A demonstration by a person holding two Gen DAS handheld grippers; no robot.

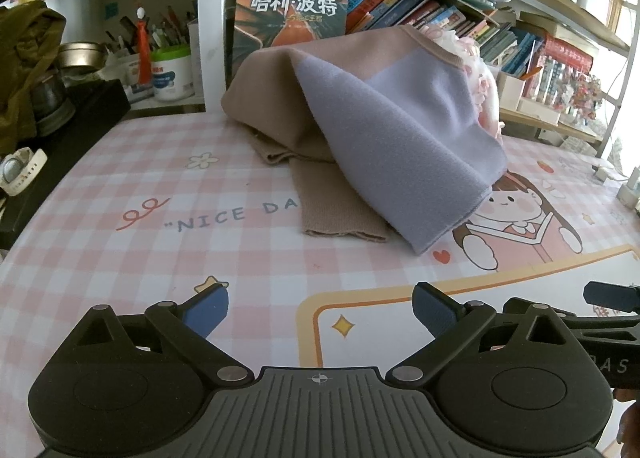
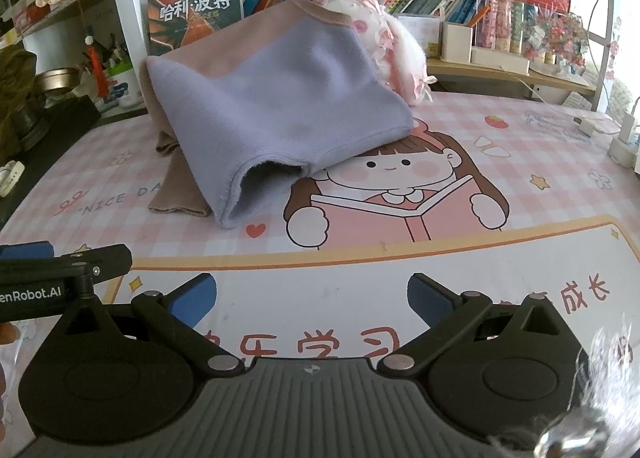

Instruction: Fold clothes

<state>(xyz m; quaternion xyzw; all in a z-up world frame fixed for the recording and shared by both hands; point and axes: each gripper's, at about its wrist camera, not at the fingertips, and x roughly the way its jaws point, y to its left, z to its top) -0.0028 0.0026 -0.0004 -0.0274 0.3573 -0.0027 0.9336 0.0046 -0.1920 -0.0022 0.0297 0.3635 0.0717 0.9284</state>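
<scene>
Both claws, left (image 1: pixel 320 312) and right (image 2: pixel 312 298), hang released and empty. The far sweater (image 1: pixel 396 138) (lilac over tan) hides its own sleeves and part of the mat (image 1: pixel 120 258).

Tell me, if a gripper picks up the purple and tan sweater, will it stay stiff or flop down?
Probably flop: the sweater already sags in soft folds, and its tan sleeve lies limp on the mat. It looks thick and fuzzy, so likely easy to pinch, not slippery.
</scene>
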